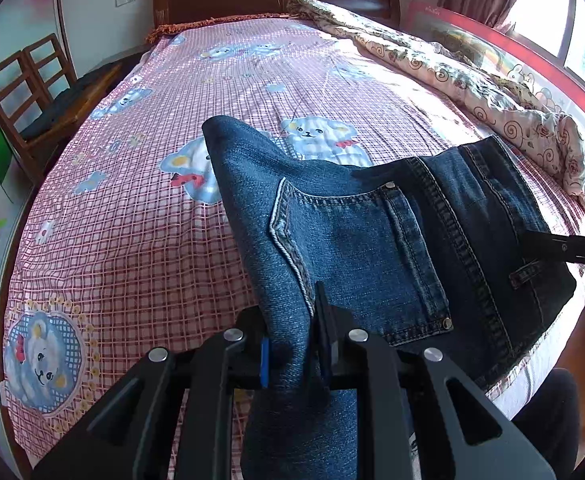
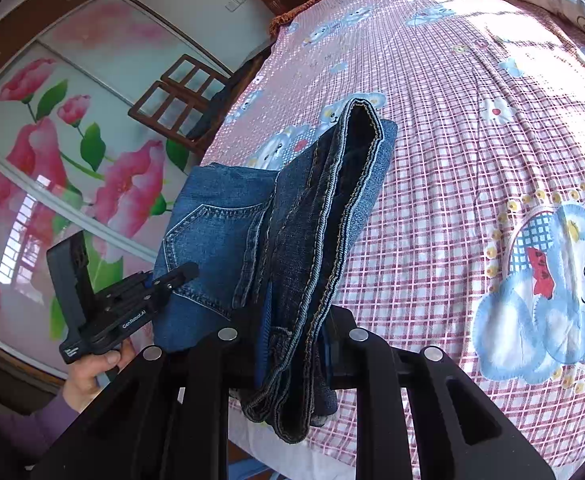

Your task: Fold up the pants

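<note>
Left wrist view: the left gripper (image 1: 292, 354) is clamped on a fold of the one pair of jeans (image 1: 356, 240), which is held over the near edge of the bed (image 1: 132, 220); one back pocket faces up. The right gripper (image 1: 532, 240) bites the waistband, its body cut off at the frame edge.

Right wrist view: the right gripper (image 2: 292, 354) pinches the bunched waistband of the jeans (image 2: 292, 220). The left gripper (image 2: 184, 272) grips the far edge; its fingertips are hidden by denim.

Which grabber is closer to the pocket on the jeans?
The left. The left gripper pinches the jeans right beside the back pocket. The right gripper clamps the layered waistband end, farther from that pocket.
</note>
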